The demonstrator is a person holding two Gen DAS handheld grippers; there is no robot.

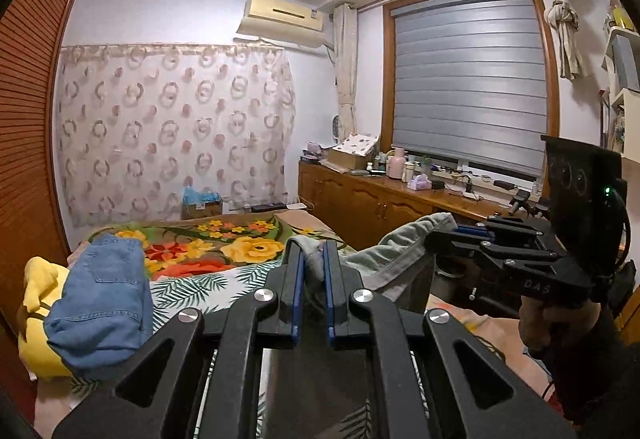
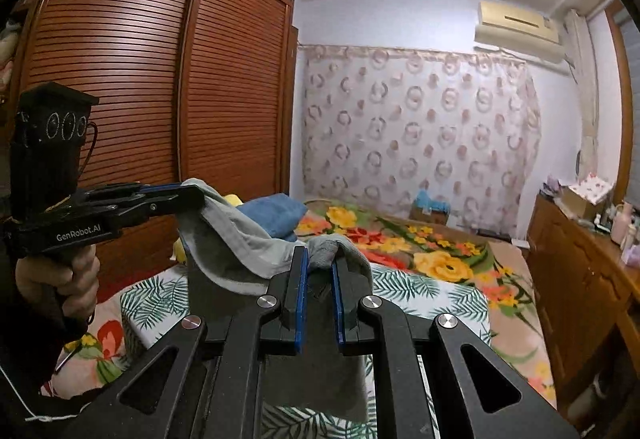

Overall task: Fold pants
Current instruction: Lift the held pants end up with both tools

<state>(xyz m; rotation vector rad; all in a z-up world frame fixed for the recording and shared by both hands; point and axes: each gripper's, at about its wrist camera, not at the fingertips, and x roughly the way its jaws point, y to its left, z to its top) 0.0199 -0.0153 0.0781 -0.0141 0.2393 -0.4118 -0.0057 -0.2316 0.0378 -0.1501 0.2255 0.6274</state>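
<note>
Light grey pants (image 1: 394, 253) hang lifted above the bed, stretched between my two grippers. In the left wrist view my left gripper (image 1: 312, 251) is shut on a bunched grey edge of the pants. To its right, at about the same height, my right gripper (image 1: 434, 237) clamps another part of the same edge, with a hand on its handle. In the right wrist view my right gripper (image 2: 319, 259) pinches a grey fold, and my left gripper (image 2: 198, 195) holds the pants (image 2: 236, 239) at the left. The lower part of the pants drops out of sight behind the grippers.
A bed (image 1: 224, 279) with a floral and leaf-print cover lies below. On it at the left sit folded blue jeans (image 1: 104, 299) over a yellow garment (image 1: 36, 291). A slatted wooden wardrobe (image 2: 140, 79) stands left of the bed, and a cluttered wooden cabinet (image 1: 360, 199) stands right.
</note>
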